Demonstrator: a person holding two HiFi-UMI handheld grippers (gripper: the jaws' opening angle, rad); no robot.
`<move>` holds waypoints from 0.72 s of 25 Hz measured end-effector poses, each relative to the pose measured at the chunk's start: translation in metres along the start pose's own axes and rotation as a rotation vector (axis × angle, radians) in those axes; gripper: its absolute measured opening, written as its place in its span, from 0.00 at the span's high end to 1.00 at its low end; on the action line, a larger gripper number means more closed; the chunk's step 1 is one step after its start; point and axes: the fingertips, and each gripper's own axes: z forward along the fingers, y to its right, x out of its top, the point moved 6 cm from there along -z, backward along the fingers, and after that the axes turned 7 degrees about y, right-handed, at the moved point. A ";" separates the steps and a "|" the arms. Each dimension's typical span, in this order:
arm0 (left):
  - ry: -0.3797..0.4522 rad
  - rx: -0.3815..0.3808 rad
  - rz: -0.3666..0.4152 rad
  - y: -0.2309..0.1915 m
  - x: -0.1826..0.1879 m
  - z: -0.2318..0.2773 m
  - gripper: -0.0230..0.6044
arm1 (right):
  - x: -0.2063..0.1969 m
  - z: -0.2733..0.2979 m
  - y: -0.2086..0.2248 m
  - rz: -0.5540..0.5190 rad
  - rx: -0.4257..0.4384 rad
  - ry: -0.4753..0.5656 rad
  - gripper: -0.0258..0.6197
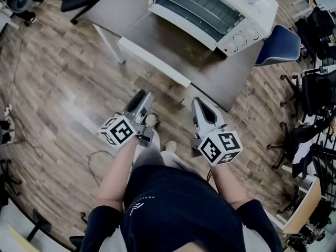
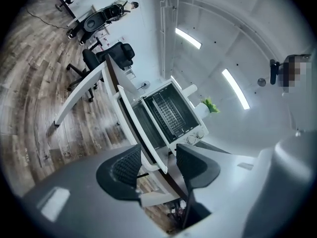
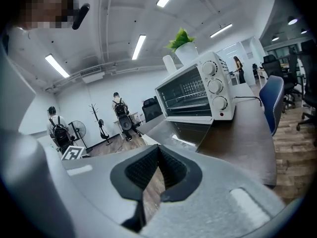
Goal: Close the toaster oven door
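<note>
Grey with black pads, your left gripper (image 1: 140, 100) hangs short of the brown counter (image 1: 231, 75), jaws apart and empty, probably ready to catch the handle. The glass toaster oven door (image 1: 168, 46) lies folded down flat, well ahead. Your right gripper (image 1: 202, 109), jaws pressed together on nothing, looks set to push. The white metal toaster oven (image 1: 252, 20) stands open behind.
</note>
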 end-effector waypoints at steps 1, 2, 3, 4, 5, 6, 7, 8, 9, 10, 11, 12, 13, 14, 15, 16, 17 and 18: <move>0.002 -0.005 -0.006 -0.005 0.002 0.005 0.61 | -0.001 0.005 0.000 -0.001 -0.004 -0.005 0.96; 0.001 -0.002 -0.015 -0.010 0.003 0.008 0.61 | -0.001 0.010 -0.001 -0.001 -0.007 -0.010 0.96; -0.005 0.011 -0.024 -0.016 0.003 0.011 0.61 | -0.002 0.014 -0.001 0.000 -0.011 -0.015 0.96; -0.010 0.021 -0.031 -0.021 0.004 0.014 0.61 | -0.002 0.018 -0.001 0.001 -0.016 -0.018 0.96; -0.014 0.025 -0.034 -0.025 0.005 0.018 0.61 | -0.001 0.022 0.000 0.004 -0.022 -0.019 0.96; -0.018 0.023 -0.038 -0.028 0.006 0.022 0.61 | -0.001 0.026 0.000 0.006 -0.029 -0.019 0.96; -0.023 0.020 -0.044 -0.030 0.006 0.026 0.61 | -0.001 0.030 0.001 0.010 -0.035 -0.018 0.96; -0.026 0.014 -0.046 -0.032 0.007 0.031 0.61 | -0.001 0.034 0.001 0.013 -0.040 -0.019 0.96; -0.028 0.005 -0.044 -0.034 0.009 0.035 0.61 | -0.001 0.038 0.002 0.014 -0.044 -0.020 0.96; -0.031 0.001 -0.042 -0.037 0.010 0.039 0.61 | -0.002 0.042 0.003 0.013 -0.047 -0.024 0.96; -0.037 0.004 -0.046 -0.041 0.010 0.042 0.61 | -0.003 0.046 0.004 0.010 -0.050 -0.029 0.96; -0.042 0.009 -0.055 -0.045 0.009 0.044 0.61 | -0.004 0.050 0.005 0.005 -0.053 -0.035 0.96; -0.046 0.016 -0.064 -0.050 0.008 0.046 0.61 | -0.006 0.054 0.006 -0.001 -0.057 -0.042 0.96; -0.049 0.021 -0.073 -0.054 0.007 0.048 0.61 | -0.007 0.057 0.007 -0.005 -0.061 -0.048 0.96; -0.050 0.025 -0.084 -0.058 0.005 0.051 0.61 | -0.008 0.060 0.010 -0.006 -0.066 -0.053 0.96; -0.052 0.028 -0.097 -0.062 0.003 0.054 0.61 | -0.009 0.063 0.012 -0.004 -0.072 -0.055 0.96; -0.053 0.028 -0.109 -0.066 0.001 0.057 0.61 | -0.009 0.066 0.014 -0.002 -0.077 -0.056 0.96; -0.052 0.024 -0.116 -0.068 0.000 0.061 0.61 | -0.009 0.069 0.016 -0.002 -0.082 -0.056 0.96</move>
